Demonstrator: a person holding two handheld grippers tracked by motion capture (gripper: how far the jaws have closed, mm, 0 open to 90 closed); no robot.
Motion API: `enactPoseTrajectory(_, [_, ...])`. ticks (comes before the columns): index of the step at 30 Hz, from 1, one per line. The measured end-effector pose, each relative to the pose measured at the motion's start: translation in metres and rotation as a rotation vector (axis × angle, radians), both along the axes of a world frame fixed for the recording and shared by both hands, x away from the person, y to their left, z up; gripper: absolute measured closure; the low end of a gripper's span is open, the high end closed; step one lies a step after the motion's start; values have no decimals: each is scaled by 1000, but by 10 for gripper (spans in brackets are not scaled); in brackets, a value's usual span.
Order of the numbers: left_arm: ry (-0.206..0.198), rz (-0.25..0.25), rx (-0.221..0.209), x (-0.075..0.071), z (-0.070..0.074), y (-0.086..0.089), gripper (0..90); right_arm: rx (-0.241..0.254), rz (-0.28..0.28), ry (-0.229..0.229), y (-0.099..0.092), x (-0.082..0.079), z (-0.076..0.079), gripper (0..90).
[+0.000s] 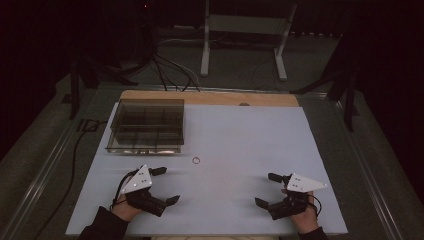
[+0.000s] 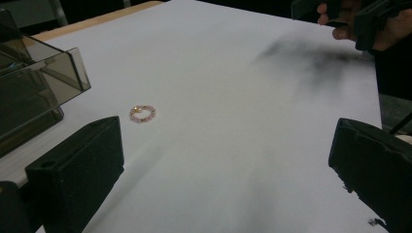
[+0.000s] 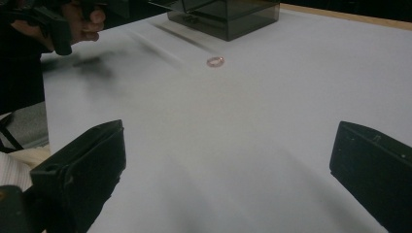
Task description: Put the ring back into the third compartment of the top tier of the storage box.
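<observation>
Two matte black hand-held grippers, left (image 1: 162, 186) and right (image 1: 266, 189), jaws wide, beaded ring (image 1: 196, 160), smoky translucent box (image 1: 146, 125).

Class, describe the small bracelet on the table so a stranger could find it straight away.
Start at the smoky clear box at the white table's far left. Just in front of its near right corner lies the bracelet: a tiny pink beaded loop, the sole loose item there.

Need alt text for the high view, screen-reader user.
Two hand-held grippers, left gripper and right gripper, rest open on a white table, near edge. Between them, farther up, lies a small bead ring beside a smoky clear compartment box.
</observation>
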State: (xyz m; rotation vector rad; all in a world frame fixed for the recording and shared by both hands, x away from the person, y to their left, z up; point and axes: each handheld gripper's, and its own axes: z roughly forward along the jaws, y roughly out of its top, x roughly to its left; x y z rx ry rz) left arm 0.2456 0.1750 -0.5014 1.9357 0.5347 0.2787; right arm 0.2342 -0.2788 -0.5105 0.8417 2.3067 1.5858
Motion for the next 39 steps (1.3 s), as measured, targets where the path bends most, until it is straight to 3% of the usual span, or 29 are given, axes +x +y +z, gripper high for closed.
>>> enactPoseTrajectory(19, [6,-49,28,20,3,-31,6,-3,0,-1,0,0,0,0])
enactPoseTrajectory(26, [30,-48,43,29,4,-43,6,0,1,-1,0,0,0,0])
enactPoseTrajectory(35, [27,-33,94,37,3,-59,6,1,2,-1,0,0,1,0])
enactPoseTrajectory(39, [28,-35,136,40,2,-66,6,-4,4,0,0,0,0,0])
